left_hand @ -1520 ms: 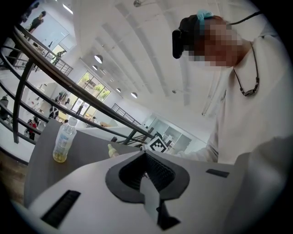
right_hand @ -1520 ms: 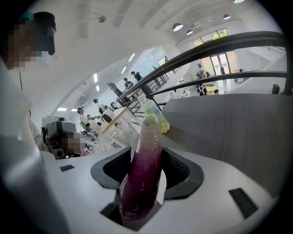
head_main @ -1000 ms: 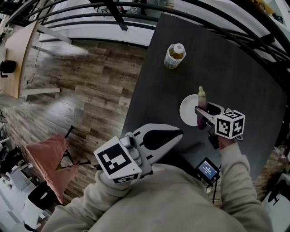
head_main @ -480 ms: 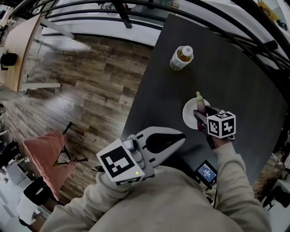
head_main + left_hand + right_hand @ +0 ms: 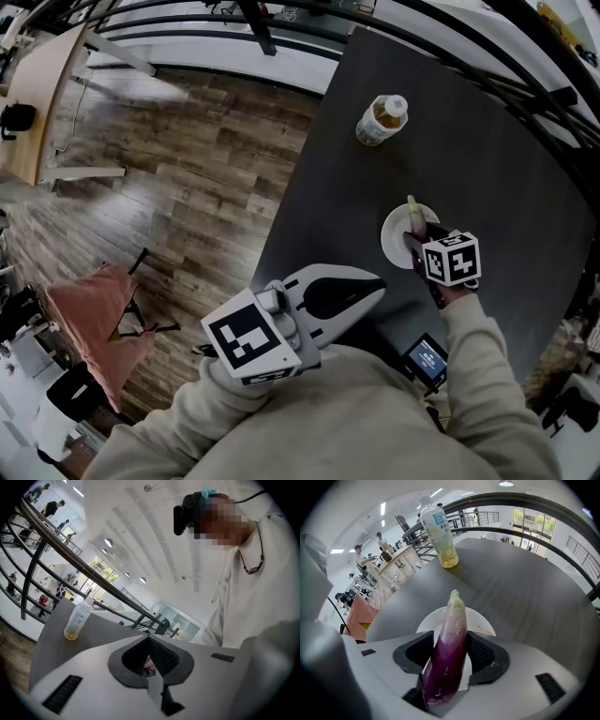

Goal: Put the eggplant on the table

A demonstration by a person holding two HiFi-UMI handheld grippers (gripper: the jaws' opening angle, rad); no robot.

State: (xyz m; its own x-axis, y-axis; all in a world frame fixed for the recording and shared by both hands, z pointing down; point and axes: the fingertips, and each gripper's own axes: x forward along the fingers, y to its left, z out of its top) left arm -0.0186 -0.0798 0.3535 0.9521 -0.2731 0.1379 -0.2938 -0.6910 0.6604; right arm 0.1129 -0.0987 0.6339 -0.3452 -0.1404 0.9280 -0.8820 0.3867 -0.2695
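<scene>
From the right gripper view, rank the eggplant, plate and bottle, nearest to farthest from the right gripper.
1. The eggplant, clamped between the jaws.
2. The plate, just beyond, below the eggplant.
3. The bottle, far back, left of centre.

bright even daylight, fisheye warp, dark corners

The eggplant (image 5: 446, 663) had smooth, glossy skin. The plate (image 5: 483, 620) was glossy white, the table (image 5: 525, 588) dark, matt and finely grained, the bottle (image 5: 439, 531) clear plastic. The right gripper (image 5: 448, 648) showed matt grey plastic with ribbed black pads (image 5: 482, 652). The floor (image 5: 187, 159) was wood plank.
</scene>
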